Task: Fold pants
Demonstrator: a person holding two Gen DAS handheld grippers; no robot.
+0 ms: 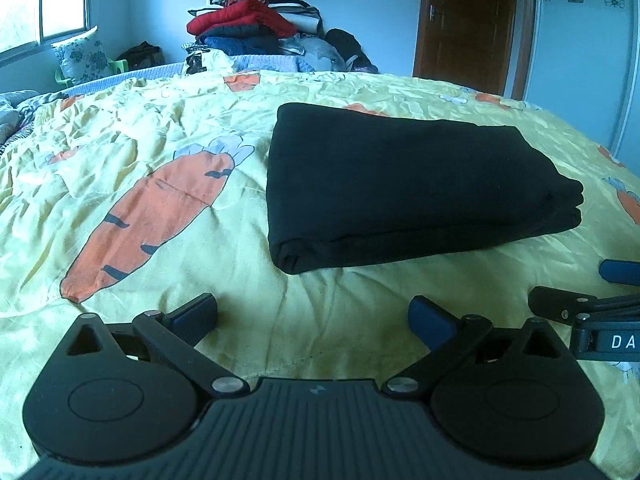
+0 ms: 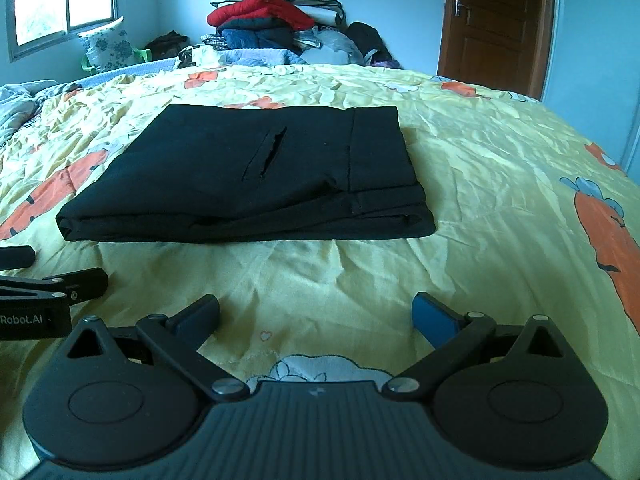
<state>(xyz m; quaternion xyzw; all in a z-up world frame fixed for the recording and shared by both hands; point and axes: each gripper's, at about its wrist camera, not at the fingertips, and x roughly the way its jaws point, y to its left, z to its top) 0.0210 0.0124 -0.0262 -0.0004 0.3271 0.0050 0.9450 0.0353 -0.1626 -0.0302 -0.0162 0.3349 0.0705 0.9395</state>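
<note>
Both tools [image 1: 314, 320] [image 2: 316, 318] gape near folded pants [image 2: 256, 176]; clothes pile [image 2: 276, 20] behind.

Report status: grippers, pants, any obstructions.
Left hand-held gripper open, empty. Right hand-held gripper open, empty. Black pants folded flat on bedspread. Nothing in the way.

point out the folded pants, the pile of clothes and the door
folded pants [image 2: 256, 176]: right wrist view, top layer near the pocket slit
pile of clothes [image 2: 264, 12]: right wrist view, red jacket
door [image 2: 496, 20]: right wrist view, middle panel
</note>
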